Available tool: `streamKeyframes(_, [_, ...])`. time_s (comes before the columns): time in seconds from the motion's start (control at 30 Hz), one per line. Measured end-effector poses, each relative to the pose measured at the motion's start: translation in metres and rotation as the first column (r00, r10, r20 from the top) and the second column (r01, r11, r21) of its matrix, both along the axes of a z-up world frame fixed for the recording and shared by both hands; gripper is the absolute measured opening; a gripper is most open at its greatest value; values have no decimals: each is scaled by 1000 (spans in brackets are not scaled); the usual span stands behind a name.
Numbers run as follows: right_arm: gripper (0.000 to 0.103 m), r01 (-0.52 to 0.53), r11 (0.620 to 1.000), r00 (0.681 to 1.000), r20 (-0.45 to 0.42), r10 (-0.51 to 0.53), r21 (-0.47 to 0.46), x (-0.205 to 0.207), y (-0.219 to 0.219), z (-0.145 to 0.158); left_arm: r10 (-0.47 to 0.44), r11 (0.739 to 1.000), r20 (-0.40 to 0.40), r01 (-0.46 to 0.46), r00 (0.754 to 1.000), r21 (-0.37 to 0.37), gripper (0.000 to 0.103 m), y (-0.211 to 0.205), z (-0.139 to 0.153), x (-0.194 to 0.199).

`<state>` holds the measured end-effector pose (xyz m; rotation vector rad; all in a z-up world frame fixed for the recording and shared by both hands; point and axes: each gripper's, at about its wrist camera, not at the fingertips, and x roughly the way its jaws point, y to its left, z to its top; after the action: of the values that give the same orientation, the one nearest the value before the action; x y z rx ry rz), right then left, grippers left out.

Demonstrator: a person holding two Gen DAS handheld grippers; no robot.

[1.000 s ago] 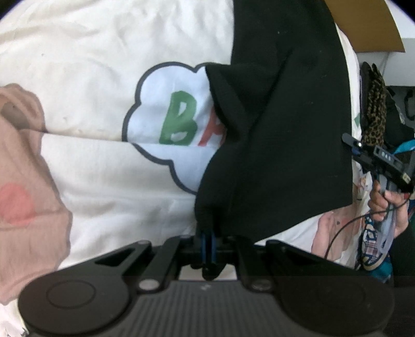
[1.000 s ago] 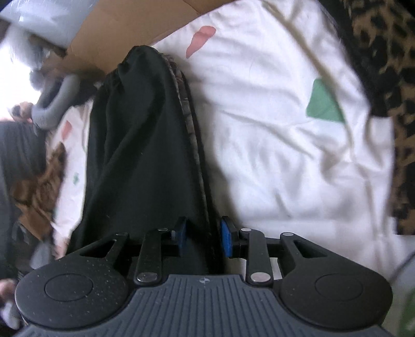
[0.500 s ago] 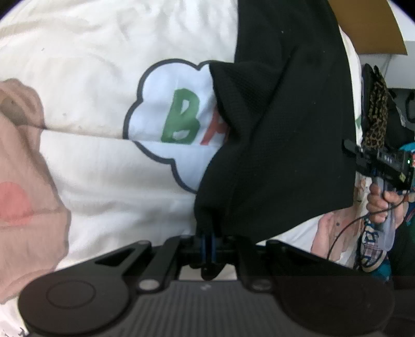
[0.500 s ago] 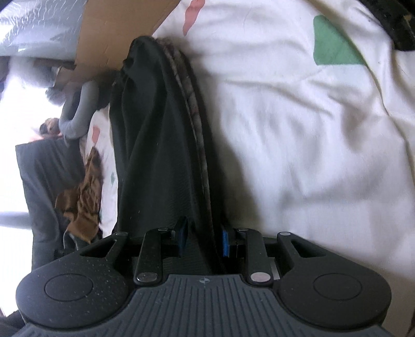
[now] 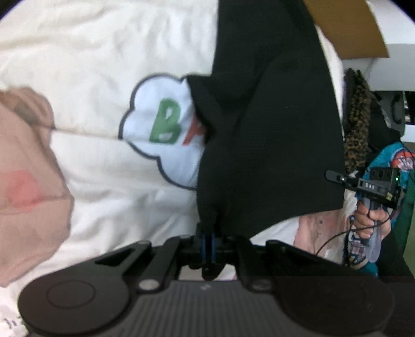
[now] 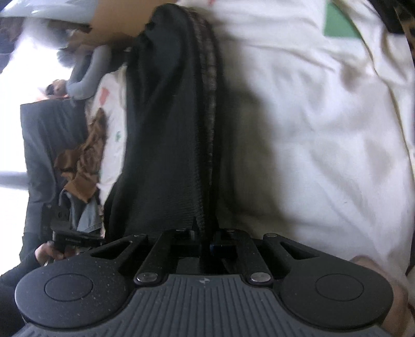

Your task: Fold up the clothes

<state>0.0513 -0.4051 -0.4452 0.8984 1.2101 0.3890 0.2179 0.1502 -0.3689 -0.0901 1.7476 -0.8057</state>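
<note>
The left claw (image 5: 208, 237) is pinching a corner of the black garment (image 5: 272, 134) between its blue pads, the jaws drawn fully together on the cloth. From that pinch the black fabric is spreading upward and to the right in the left wrist view, hanging in loose folds over the white sheet (image 5: 103, 64). It is covering part of a cloud-shaped print (image 5: 160, 127) with a green letter B and the start of a red letter. To the left a pale pink cloth (image 5: 26, 168) is lying on the sheet.

The right claw (image 6: 205, 239) has just been closing, and its jaws are now clamping the banded edge of the same black garment (image 6: 166, 129). The fabric is running straight away from the pads as a long ridge, with a ribbed grey-brown band (image 6: 207, 85) along its right side. White bedding is lying to the right of it, bearing a green patch (image 6: 339, 20).

In the left wrist view the right claw (image 5: 334, 176) is showing at the garment's far lower corner, with the person's hand (image 5: 368, 220) gripping its handle. Beyond it, leopard-print fabric (image 5: 358, 116) is lying at the sheet's edge, and brown cardboard (image 5: 347, 28) is showing at the top.
</note>
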Motion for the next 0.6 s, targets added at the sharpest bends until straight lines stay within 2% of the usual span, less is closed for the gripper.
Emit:
streamKeyframes(0.17, [2, -28, 999, 999, 45, 27, 21, 2, 15, 26, 19, 999, 41, -18, 999, -36, 4, 12, 33, 14])
streamKeyframes(0.3, [2, -61, 998, 996, 64, 58, 33, 1, 26, 42, 20, 999, 72, -17, 997, -50, 4, 46, 48, 7])
streamKeyframes(0.6, [2, -98, 995, 994, 48, 98, 3, -17, 20, 57, 48, 997, 19, -46, 999, -62, 4, 39, 22, -20])
